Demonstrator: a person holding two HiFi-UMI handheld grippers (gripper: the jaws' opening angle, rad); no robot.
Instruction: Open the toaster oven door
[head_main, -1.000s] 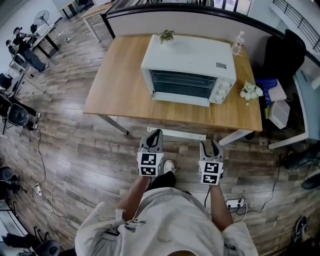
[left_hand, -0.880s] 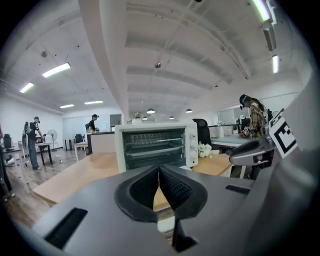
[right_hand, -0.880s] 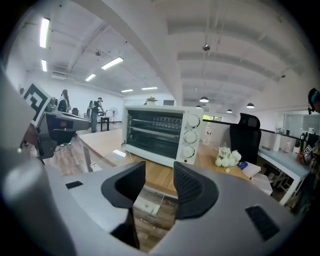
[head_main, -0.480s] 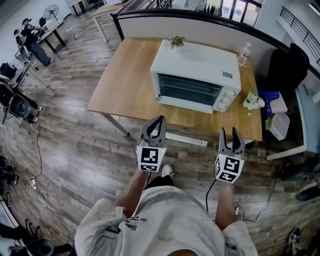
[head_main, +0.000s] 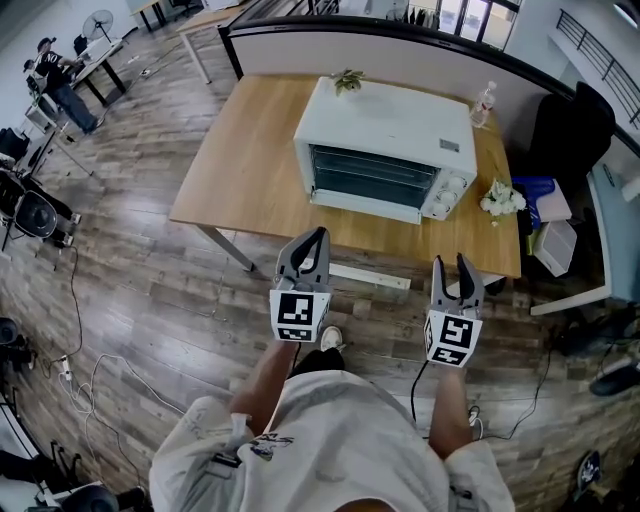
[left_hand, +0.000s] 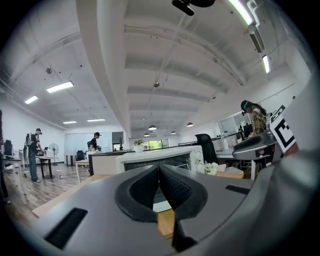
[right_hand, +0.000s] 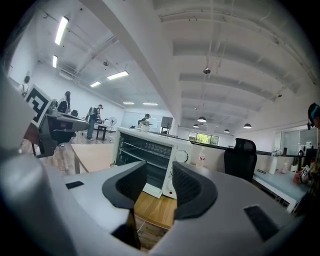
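Toaster oven (head_main: 385, 150) stood shut. The left gripper (head_main: 312, 240) was pinched together, empty. The right gripper (head_main: 452, 265) had jaws apart, just narrowing, nothing between.

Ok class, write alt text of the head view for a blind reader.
A white toaster oven sits on a wooden table, facing a person seen from above. They hold two grippers short of it: the left gripper shut, the right gripper open and empty, its jaws having just closed slightly.
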